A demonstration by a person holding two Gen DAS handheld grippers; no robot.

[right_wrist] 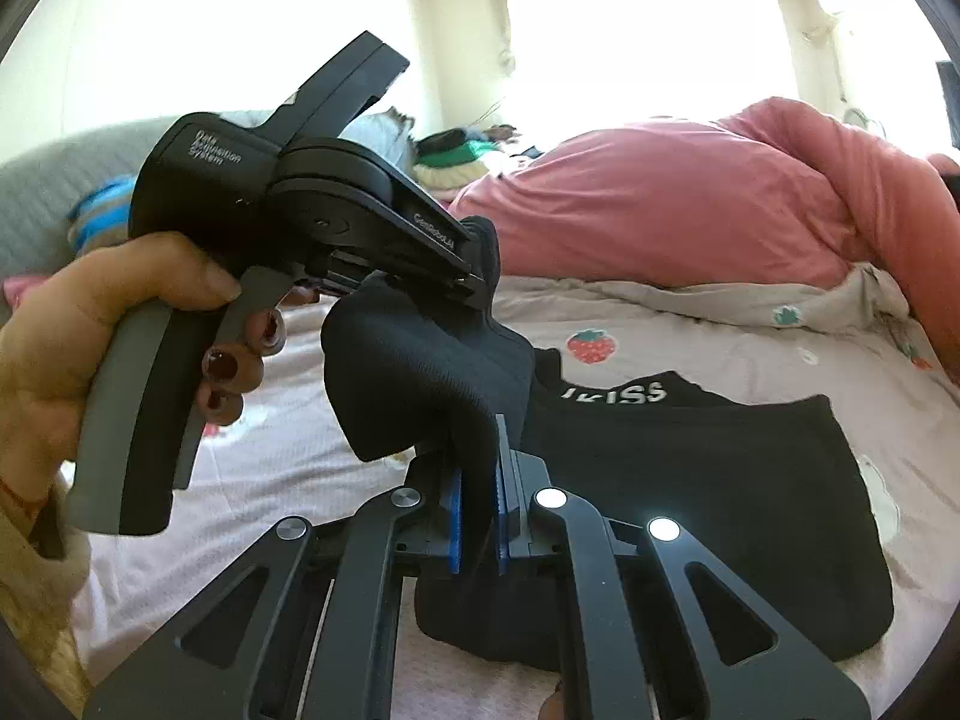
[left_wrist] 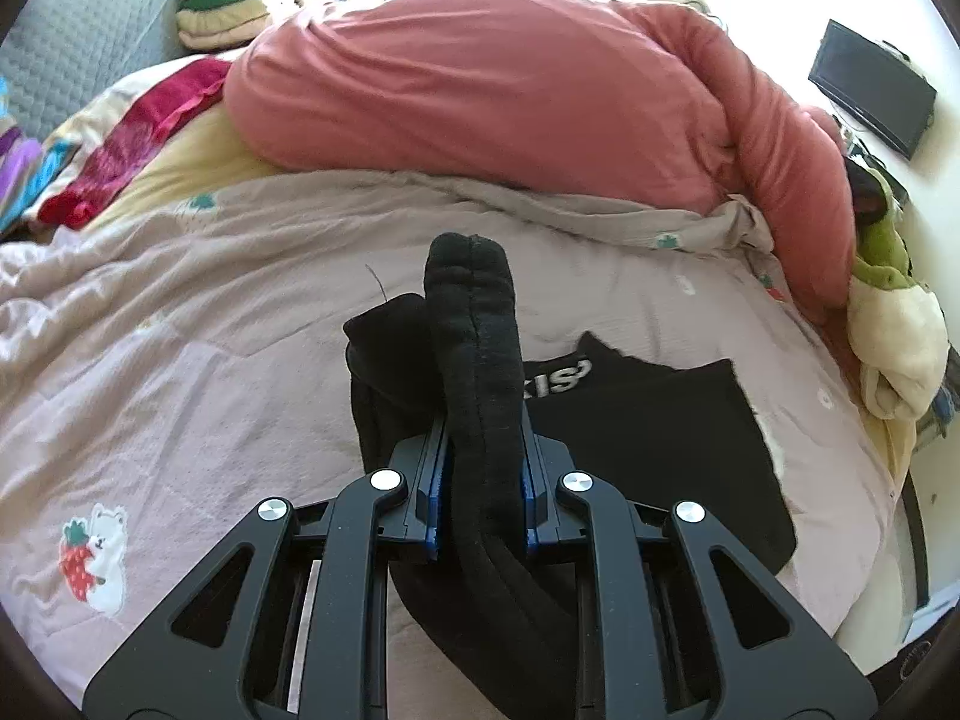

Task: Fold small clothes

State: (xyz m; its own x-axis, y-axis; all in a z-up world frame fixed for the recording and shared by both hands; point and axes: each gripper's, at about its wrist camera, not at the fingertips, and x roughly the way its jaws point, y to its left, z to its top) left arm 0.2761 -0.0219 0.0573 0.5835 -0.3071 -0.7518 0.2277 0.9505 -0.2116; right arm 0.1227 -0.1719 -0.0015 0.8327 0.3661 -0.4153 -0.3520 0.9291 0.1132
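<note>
At the bottom centre of the left wrist view, the left hand-held gripper (left_wrist: 483, 480) pinches a thick fold of a black garment (left_wrist: 474, 348) between its blue-lined fingers, the cloth rising upright above them. In the right wrist view, the right hand-held gripper (right_wrist: 477, 516) at lower centre clamps another part of the same black garment (right_wrist: 420, 372); the left one grips it at centre frame, held by a hand (right_wrist: 90, 336) with dark red nails at the left. Just beyond lies a flat black piece with white lettering (right_wrist: 720, 468) on the pink quilt (left_wrist: 180, 396). A rumpled salmon duvet (left_wrist: 480, 90) fills the upper frame.
</note>
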